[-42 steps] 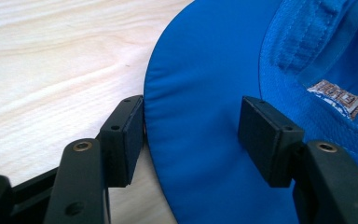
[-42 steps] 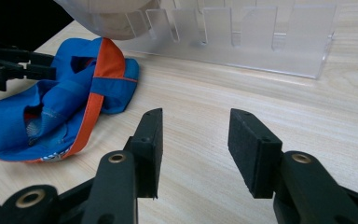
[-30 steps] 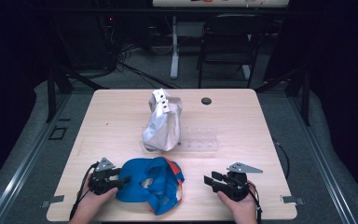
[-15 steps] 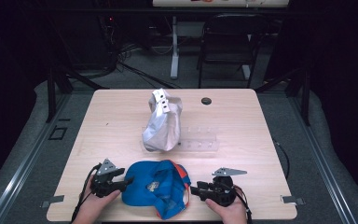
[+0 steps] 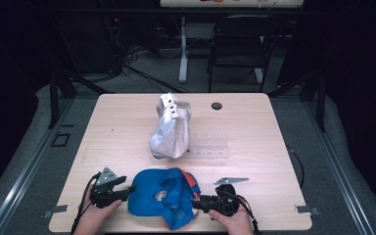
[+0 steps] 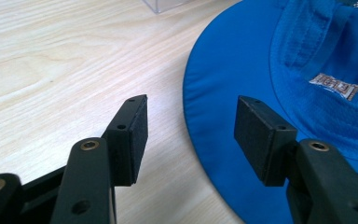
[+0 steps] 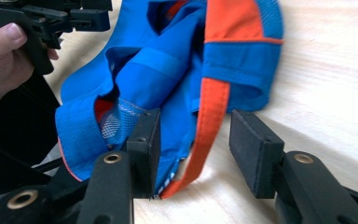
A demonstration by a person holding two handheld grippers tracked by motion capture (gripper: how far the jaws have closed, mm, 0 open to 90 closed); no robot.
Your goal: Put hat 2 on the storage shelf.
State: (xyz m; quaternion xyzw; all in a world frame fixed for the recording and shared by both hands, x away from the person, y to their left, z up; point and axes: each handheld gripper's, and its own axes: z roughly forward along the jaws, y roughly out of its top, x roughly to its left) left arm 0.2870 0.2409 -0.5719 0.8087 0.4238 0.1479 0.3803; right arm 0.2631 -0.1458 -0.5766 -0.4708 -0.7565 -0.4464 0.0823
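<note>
Cap [image 5: 164, 196]: lower centre of the counter [image 5: 127, 127], flanked for a two-sided pickup.
Left tool [image 6: 189, 128]: half-open, straddling the brim edge, gripping nothing.
Right tool [image 7: 195, 144]: just opening, orange strap between its jaws, unpinched.

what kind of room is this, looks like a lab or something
Probably a lab or test workspace set up for recording: a bare wooden table on grey carpet, cables trailing across the dark floor behind it, and a folding chair by a second table's leg.
</note>
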